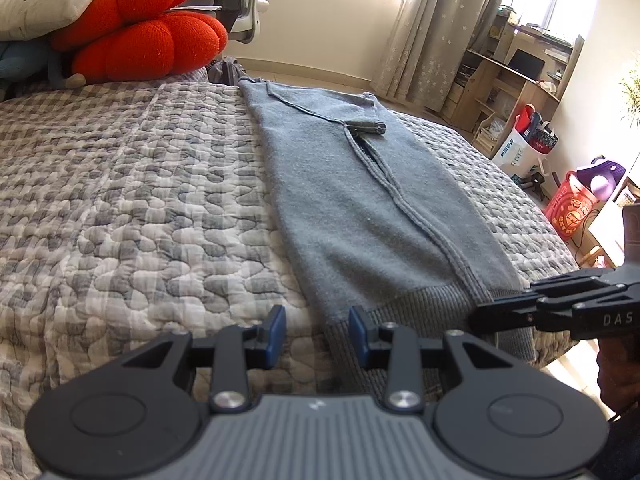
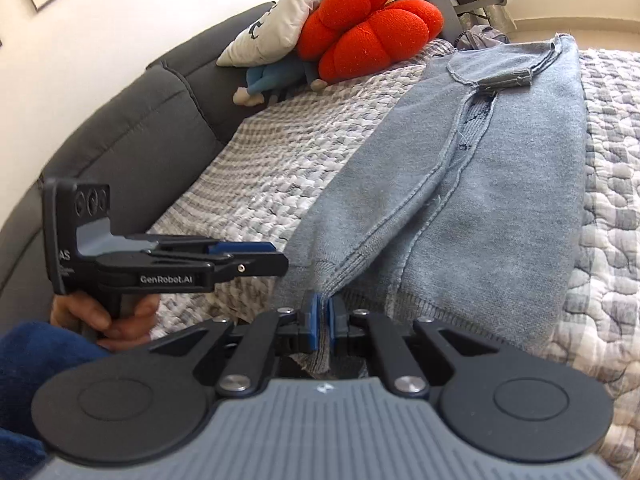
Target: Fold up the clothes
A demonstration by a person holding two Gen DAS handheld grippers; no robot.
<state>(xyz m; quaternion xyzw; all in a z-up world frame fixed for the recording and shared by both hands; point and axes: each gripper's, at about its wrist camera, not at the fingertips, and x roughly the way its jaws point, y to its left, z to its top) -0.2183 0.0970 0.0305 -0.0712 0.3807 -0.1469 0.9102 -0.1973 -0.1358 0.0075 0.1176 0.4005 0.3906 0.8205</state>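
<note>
A grey-blue knit sweater [image 1: 360, 200] lies lengthwise on the quilted bed, both sleeves folded in along its middle. Its ribbed hem [image 1: 404, 312] hangs at the bed's near edge. My left gripper [image 1: 318, 330] is open, its blue pads straddling the hem's left corner without touching it. My right gripper [image 2: 322, 316] is shut on the hem of the sweater [image 2: 460, 184] at its near corner, cloth bunched between the pads. In the left wrist view the right gripper [image 1: 484, 316] reaches in from the right. The left gripper [image 2: 276, 258] shows in the right wrist view, held by a hand.
The grey checked quilt [image 1: 140, 200] covers the bed. A red plush cushion [image 1: 140, 28], a white pillow and a blue soft toy [image 2: 264, 80] lie at the head end by the dark headboard [image 2: 140, 128]. Wooden shelves [image 1: 508, 88], bags and floor lie beyond the bed's right edge.
</note>
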